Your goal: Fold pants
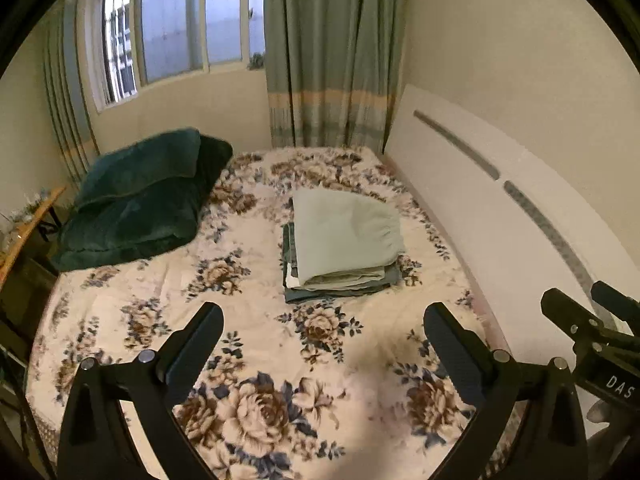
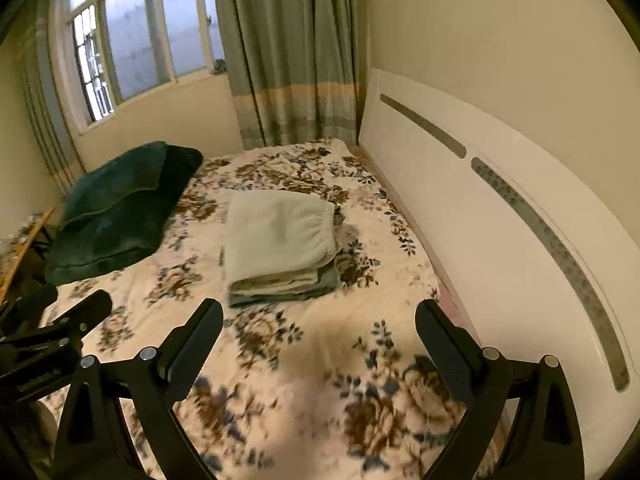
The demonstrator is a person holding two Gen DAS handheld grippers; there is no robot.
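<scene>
I see bare floral bedspread [image 1: 256, 344] between my grippers and the folded pants stack [image 1: 344, 244], open for passing. A dark green pillow [image 1: 140, 208] blocks the left; the white headboard [image 1: 480, 216] walls the right.

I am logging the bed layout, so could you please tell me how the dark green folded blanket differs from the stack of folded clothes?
The dark green folded blanket is bulky and plush; the stack of folded clothes is flatter, in thin layers. The blanket is one deep colour; the stack is pale sage-green pants on top, with grey-blue pieces beneath. The blanket sits at the bed's window-side edge; the stack lies nearer the white headboard. Both rest folded on the floral bedspread, untouched by either tool.
</scene>
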